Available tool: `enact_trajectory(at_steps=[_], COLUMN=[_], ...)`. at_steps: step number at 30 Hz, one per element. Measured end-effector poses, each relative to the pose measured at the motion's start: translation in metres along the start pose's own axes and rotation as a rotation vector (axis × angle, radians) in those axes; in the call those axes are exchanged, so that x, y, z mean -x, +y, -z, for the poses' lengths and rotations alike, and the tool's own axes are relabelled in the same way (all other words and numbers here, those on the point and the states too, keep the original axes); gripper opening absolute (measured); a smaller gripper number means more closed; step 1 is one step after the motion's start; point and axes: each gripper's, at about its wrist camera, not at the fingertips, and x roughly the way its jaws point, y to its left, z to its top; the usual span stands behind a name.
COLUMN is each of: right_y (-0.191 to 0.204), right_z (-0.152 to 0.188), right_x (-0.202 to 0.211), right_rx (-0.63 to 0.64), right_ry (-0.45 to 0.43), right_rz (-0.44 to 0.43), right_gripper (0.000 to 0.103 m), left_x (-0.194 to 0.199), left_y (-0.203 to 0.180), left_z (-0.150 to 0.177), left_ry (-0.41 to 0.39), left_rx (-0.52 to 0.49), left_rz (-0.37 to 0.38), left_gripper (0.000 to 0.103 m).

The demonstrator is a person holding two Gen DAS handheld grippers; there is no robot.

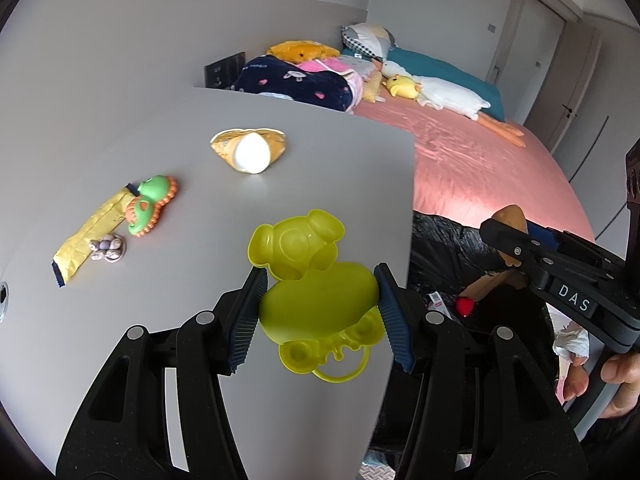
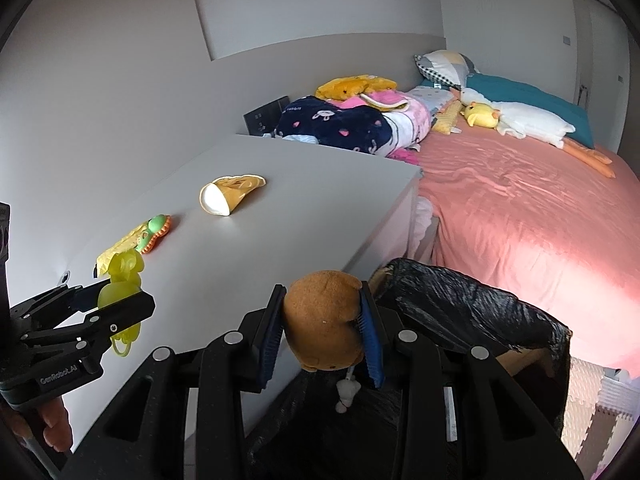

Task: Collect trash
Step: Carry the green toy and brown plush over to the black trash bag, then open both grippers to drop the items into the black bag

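Grey table (image 1: 120,140); right gripper (image 1: 506,236) reads "DAS".

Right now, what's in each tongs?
Left tongs: closed on the yellow-green plastic toy.
Right tongs: closed on the brown plush toy.

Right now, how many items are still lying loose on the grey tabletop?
4: a tipped paper cup farthest back, a yellow wrapper at left, a green-orange toy on it, a small shell-like trinket beside it. None looks hidden.

Black left tool (image 1: 320,292), blue ribbed pads, silver pivot pins, right tool (image 2: 322,320) alike, marked "DAS"
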Motion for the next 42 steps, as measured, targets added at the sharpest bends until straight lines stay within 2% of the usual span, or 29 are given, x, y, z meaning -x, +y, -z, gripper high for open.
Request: enact_trajectory(at_steps=[20,31,32,34,35,38,42], right_y=[-0.053,-0.096,-0.1,-0.107,-0.111,-0.122,-0.133], right_z=[0.015,0.022,0.022,0.022,0.022,0.023,0.024], right_x=[0.043,0.064,0.066,0.069,0.073,0.081,0.083], right_rx=[-0.08,-0.15,-0.157,-0.175,-0.193,-0.231,-0.278], right_ry=[-0.047,-0.069,-0.068,-0.07,-0.089,-0.117,-0.122], right_rz=[0.087,0.15,0.158,0.18,0.205,0.24,0.245], right_gripper=[0.037,0.037,0.039,0.074,0.08,0.084,0.085], left_x=[-0.008,-0.02,-0.021,-0.025,-0.027,-0.028,-0.034], left_y=[-0.063,-0.108,-0.111,-0.119,-0.123,-0.126,-0.123], left_z=[0.0,0.005,0.006,0.009,0.011,0.013,0.014], left_ry=[0.016,0.064,0.071,0.1,0.111,0.093,0.121], left_rx=[-0.118,-0.229,-0.24,-0.262,-0.274,-0.289,-0.269], left_rz=[0.077,0.169,0.186,0.212,0.211,0.204,0.205], left_gripper=[0.054,0.054,0.055,0.076,0.094,0.096,0.097])
